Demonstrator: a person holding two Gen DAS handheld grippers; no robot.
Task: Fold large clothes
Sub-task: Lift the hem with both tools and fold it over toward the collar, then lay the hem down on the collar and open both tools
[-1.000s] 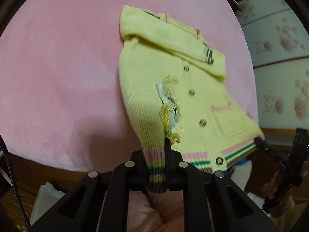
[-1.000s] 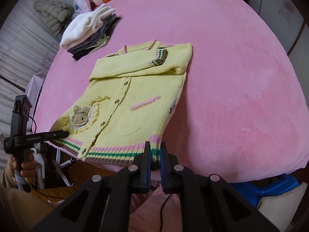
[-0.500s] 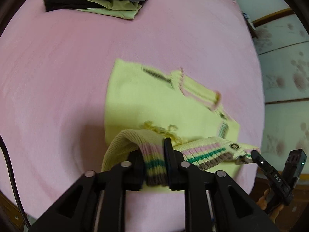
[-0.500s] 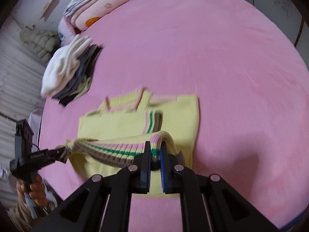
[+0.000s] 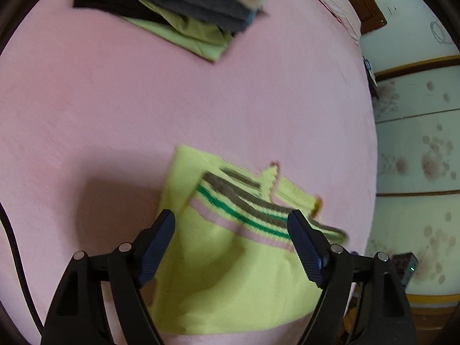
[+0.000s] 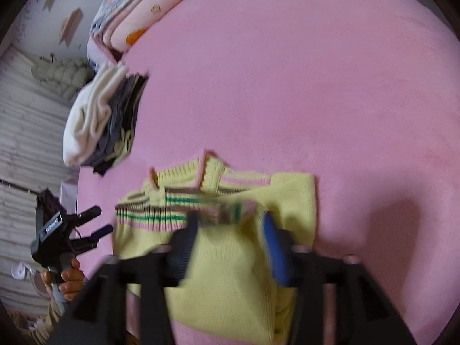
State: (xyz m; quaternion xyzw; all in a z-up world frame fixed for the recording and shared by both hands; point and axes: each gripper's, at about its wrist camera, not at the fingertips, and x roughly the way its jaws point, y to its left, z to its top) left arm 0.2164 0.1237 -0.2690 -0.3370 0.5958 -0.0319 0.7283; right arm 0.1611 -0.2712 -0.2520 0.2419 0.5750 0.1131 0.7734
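In the left wrist view, the left gripper [image 5: 231,241] has its jaws spread wide, and nothing is between them. The fingers [image 5: 156,247] hang just above the folded yellow cardigan [image 5: 230,273], which lies on the pink bed [image 5: 143,109] at about 6 o'clock of the picture. I cannot tell if the fingertips touch the knit. The striped hem [image 5: 250,210], with pink, green and brown bands, lies across the top of the fold between the two fingers. At 12 o'clock a stack of folded clothes [image 5: 184,3] sits on the bed, well apart from the cardigan.

In the right wrist view, the picture is blurred near the gripper. The right gripper [image 6: 230,241] also has its jaws wide apart, with no cloth pinched between them. The cardigan [image 6: 230,264] lies under the fingers [image 6: 273,247], at 6 o'clock, with its hem [image 6: 161,212] folded up toward the collar. At 9 o'clock the left gripper [image 6: 99,222] is seen beside the cardigan's edge, its jaws apart. The stack [image 6: 100,120] is at 10 o'clock.
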